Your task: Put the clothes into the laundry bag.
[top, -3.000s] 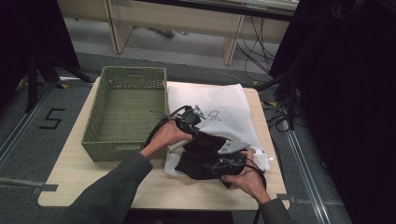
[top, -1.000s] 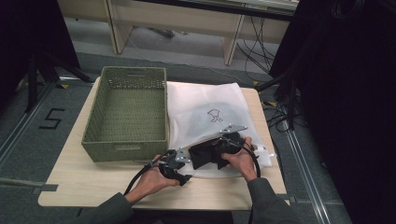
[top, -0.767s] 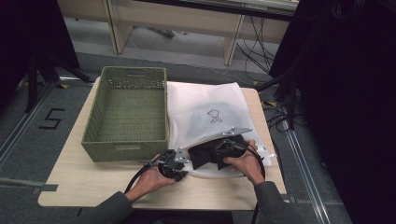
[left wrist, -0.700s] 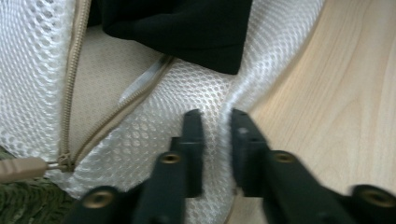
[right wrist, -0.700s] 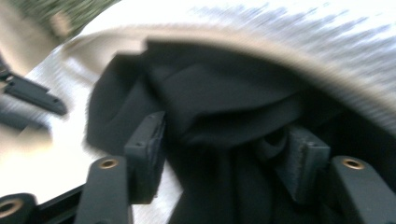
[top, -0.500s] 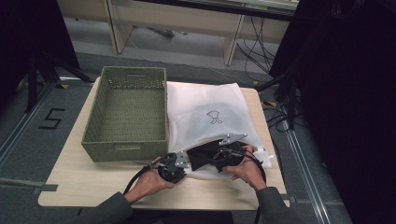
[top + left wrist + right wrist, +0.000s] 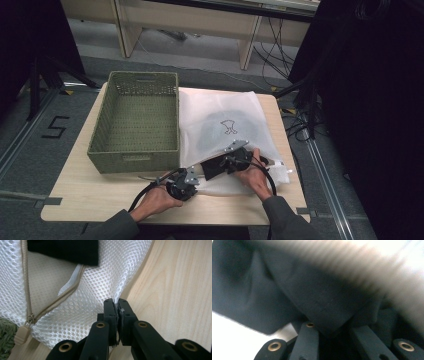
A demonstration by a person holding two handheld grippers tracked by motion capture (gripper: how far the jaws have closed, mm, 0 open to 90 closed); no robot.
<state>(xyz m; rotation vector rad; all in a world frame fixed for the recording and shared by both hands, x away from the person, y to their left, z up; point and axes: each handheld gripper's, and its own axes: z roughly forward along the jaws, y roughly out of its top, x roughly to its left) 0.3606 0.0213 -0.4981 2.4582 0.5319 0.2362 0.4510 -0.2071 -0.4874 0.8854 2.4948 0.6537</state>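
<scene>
Even overhead light; right gripper view blurred.

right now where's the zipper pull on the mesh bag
In the left gripper view the beige zipper pull hangs at the lower left of the white mesh laundry bag, beside the green woven basket, left of the left gripper.

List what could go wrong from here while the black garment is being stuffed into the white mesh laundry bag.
1. The left claw pinches only a thin edge of the white mesh laundry bag; it could slip free and let the opening collapse.
2. The right claw grips the black garment, part of which is still outside the bag; it may bunch at the mouth.
3. The beige zipper lies beside the opening and might snag the fabric.
</scene>
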